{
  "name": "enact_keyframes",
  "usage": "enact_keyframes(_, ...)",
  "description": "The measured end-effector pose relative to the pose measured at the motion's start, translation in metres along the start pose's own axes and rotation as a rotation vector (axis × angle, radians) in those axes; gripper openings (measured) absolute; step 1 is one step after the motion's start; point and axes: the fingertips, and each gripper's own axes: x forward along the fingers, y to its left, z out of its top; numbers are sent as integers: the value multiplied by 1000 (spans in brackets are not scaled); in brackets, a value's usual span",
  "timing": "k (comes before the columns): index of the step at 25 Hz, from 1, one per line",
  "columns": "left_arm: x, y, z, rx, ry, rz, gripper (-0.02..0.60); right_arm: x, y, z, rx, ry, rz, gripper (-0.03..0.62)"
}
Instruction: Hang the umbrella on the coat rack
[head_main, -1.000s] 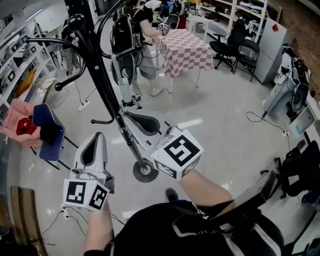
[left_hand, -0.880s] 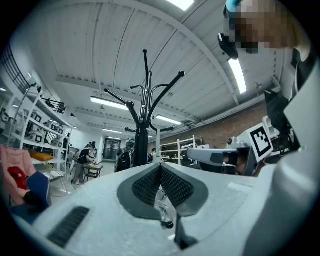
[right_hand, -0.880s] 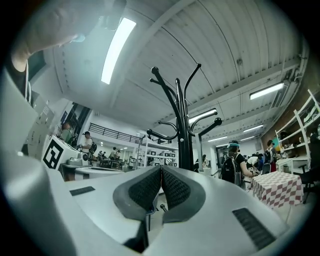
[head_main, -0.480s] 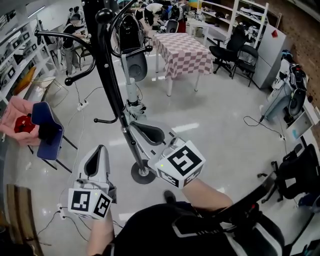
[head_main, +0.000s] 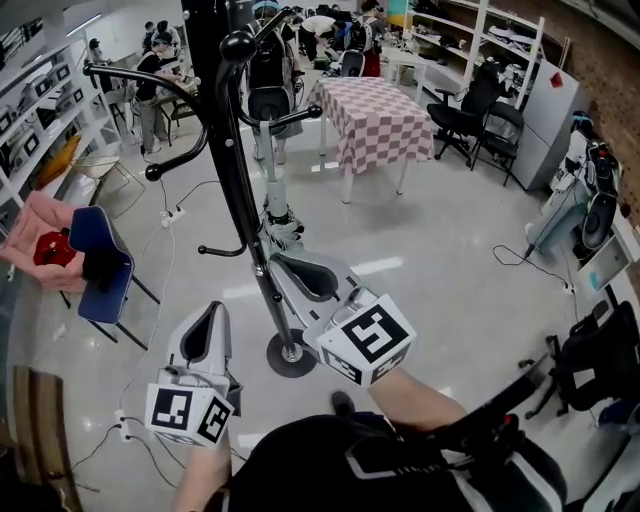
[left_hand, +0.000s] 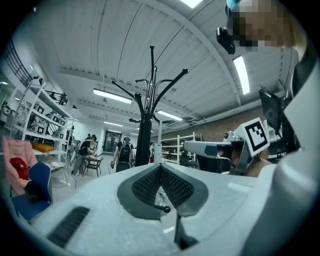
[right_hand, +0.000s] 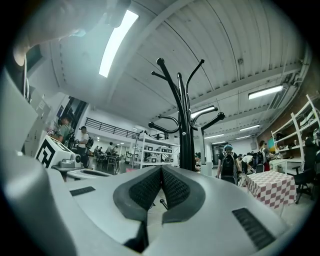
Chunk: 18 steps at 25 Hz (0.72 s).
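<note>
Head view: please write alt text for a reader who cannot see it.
A person holds a left gripper and a right gripper, both shut and empty, low before a black coat rack. No umbrella is in view; a checkered table stands farther back.

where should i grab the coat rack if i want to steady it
Take the coat rack by its bare pole, between the lowest hook and the round base, coming in level from the person's side. That stretch is slim, upright and unobstructed, while higher up curved arms stick out all round.
</note>
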Motion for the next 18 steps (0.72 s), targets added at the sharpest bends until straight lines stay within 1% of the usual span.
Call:
enact_keyframes(8, 8, 3, 7, 4, -16, -5, 11, 3, -9, -2, 6, 0, -15, 8)
enact_keyframes(13, 15, -6, 9, 29, -20, -5, 11, -3, -18, -4, 13, 3, -16, 8)
enact_keyframes(18, 18, -3, 3, 7, -12, -9, 11, -1, -20, -13, 22, 25, -20, 8)
